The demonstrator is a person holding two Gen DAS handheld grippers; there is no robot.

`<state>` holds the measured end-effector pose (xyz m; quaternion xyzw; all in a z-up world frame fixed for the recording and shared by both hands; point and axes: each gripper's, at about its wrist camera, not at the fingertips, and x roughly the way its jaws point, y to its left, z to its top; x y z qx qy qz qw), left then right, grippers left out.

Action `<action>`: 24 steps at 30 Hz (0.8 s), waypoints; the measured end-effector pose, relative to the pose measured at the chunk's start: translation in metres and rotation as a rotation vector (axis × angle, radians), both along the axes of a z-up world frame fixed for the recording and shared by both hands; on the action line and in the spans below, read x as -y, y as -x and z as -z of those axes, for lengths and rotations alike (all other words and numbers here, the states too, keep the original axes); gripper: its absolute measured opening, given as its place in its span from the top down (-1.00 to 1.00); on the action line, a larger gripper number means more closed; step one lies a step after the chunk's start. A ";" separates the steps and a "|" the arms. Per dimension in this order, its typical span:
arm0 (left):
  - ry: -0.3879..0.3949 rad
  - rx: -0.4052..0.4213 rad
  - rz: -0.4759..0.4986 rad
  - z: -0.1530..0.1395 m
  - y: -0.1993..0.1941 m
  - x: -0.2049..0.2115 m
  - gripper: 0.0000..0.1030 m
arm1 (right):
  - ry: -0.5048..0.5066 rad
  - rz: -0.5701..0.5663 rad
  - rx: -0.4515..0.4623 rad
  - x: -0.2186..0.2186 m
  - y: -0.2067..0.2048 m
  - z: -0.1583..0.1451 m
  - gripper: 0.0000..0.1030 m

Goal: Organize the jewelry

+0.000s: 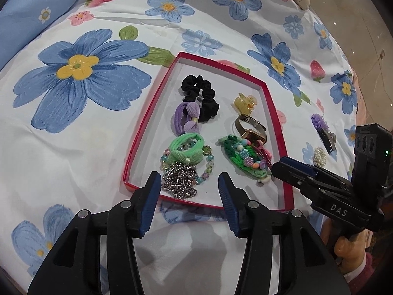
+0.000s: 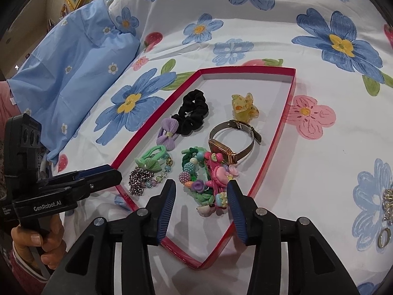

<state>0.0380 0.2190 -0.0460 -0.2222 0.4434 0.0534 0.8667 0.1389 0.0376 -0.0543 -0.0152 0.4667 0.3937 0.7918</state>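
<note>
From the left wrist we see 1 red tray (image 1: pixel 147 123) on a flowered bedsheet (image 1: pixel 73 152). Inside the tray we count 1 black scrunchie (image 1: pixel 200 97), 1 purple bow tie (image 1: pixel 186 120), 1 green bow tie (image 1: pixel 188 151) lying on 1 beaded bracelet (image 1: pixel 208 166), 1 silver chain (image 1: pixel 180 180) by the tray's near edge, 1 yellow claw clip (image 1: pixel 244 103), 1 watch (image 1: pixel 251 129) and 1 green braided band (image 1: pixel 242 159) with beads. Outside the tray, to its right, lie 1 purple flower clip (image 1: pixel 321 127) and 1 pearl piece (image 1: pixel 319 156). Our left gripper (image 1: pixel 189 194) stands apart with nothing between its fingers, the chain just beyond them.

From the right wrist we count 1 pink clip (image 2: pixel 217 179) on the braided band, at the tray's near right side. Our right gripper (image 2: pixel 201 200) is parted and grips nothing; the pink clip sits just at its right finger. To the right of the tray, well apart, lie 1 cluster of silver rings (image 2: pixel 389 205) and 1 gold ring (image 2: pixel 384 237).
</note>
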 end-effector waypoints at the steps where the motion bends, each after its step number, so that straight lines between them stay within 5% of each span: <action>1: -0.001 0.002 -0.001 -0.002 0.001 0.001 0.08 | -0.003 0.002 0.000 0.001 0.000 -0.001 0.12; 9: -0.002 0.046 -0.026 -0.022 0.020 0.009 -0.35 | -0.091 0.055 0.011 0.030 0.010 -0.020 0.06; 11: 0.000 0.061 -0.044 -0.026 0.027 0.012 -0.57 | -0.150 0.084 0.014 0.045 0.016 -0.026 -0.30; 18: 0.002 0.080 -0.061 -0.028 0.048 0.029 -0.71 | -0.289 0.161 -0.020 0.084 0.034 -0.027 -0.42; 24: -0.019 0.075 -0.085 -0.022 0.065 0.039 -0.74 | -0.310 0.180 0.039 0.097 0.055 -0.032 -0.49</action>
